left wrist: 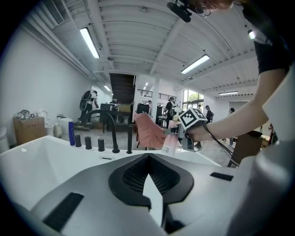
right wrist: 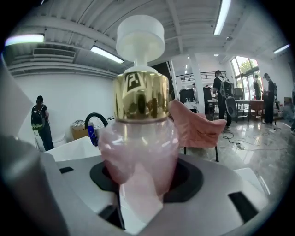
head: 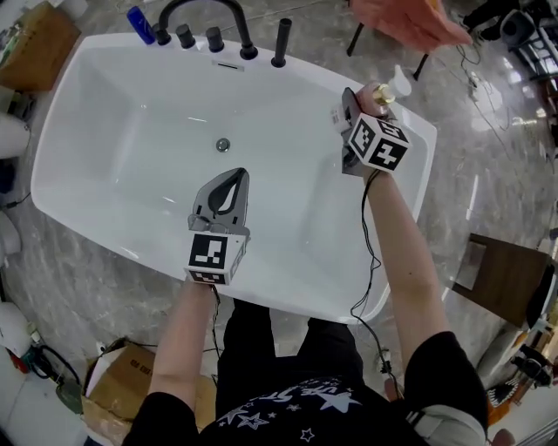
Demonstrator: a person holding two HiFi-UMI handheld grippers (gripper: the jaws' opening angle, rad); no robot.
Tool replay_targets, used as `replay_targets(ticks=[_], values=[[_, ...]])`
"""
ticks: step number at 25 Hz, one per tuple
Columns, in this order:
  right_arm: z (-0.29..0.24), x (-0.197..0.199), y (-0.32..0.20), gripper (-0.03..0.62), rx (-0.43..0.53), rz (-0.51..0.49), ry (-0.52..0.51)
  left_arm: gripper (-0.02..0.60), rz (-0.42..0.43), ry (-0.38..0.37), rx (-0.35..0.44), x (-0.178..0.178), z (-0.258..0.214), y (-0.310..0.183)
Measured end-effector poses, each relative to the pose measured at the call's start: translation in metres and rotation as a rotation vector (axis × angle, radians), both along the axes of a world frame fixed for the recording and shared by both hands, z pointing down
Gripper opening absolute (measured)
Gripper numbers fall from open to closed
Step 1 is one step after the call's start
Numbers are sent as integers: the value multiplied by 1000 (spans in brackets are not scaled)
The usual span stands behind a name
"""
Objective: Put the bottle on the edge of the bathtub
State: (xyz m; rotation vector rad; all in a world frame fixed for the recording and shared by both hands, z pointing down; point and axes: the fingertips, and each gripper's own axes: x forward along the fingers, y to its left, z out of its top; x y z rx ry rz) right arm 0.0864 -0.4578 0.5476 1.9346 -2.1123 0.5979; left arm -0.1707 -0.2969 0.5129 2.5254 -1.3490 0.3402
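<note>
Closest in, the left tool (head: 237,174) hangs over the basin of the bathtub (head: 412,165) with its tips pressed together on nothing, so it has no part in this. Over at the right-hand edge, the right tool (head: 364,103) is pinching the bottle (right wrist: 138,147) round its belly and holding it upright over the rim, close to the far right corner. Whether the base touches the rim, I cannot tell. Now the bottle itself: a clear pink body, rounded and glossy, rigid by the look of it, either glass or hard plastic. I'd call it slippery under the pads and likely to chip if it knocks that hard rim. With the heavy-looking gold collar (right wrist: 140,97) and the white pump head (right wrist: 139,34) on top it should be top-heavy, so it wants setting down flat and square. The place to hold it is right where it's held, on the body below the collar. Never take it by the pump, which could press down. As for writing, the collar carries an embossed square monogram that looks like mirrored letter Fs, and the label (left wrist: 169,146) on the body is too small to read. Further off, a black tap (head: 244,35) and a blue bottle (head: 139,19) stand on the far edge, and a pink chair (right wrist: 198,126) sits beyond that.
</note>
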Motion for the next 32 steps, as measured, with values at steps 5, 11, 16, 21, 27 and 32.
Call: replay_targets(ticks=[5, 11, 16, 21, 27, 32], values=[[8, 4, -40, 224, 25, 20, 37, 14, -19, 11, -11, -8, 26, -10], [26, 3, -86, 224, 39, 60, 51, 14, -44, 21, -8, -21, 41, -24], [39, 3, -115, 222, 51, 96, 49, 14, -71, 30, -13, -33, 51, -32], [52, 8, -137, 221, 59, 133, 48, 14, -90, 35, -18, -44, 62, -35], [54, 12, -158, 219, 83, 136, 106, 14, -108, 43, -31, -50, 70, -43], [52, 10, -161, 219, 124, 155, 129, 14, -103, 48, -39, -45, 73, -45]])
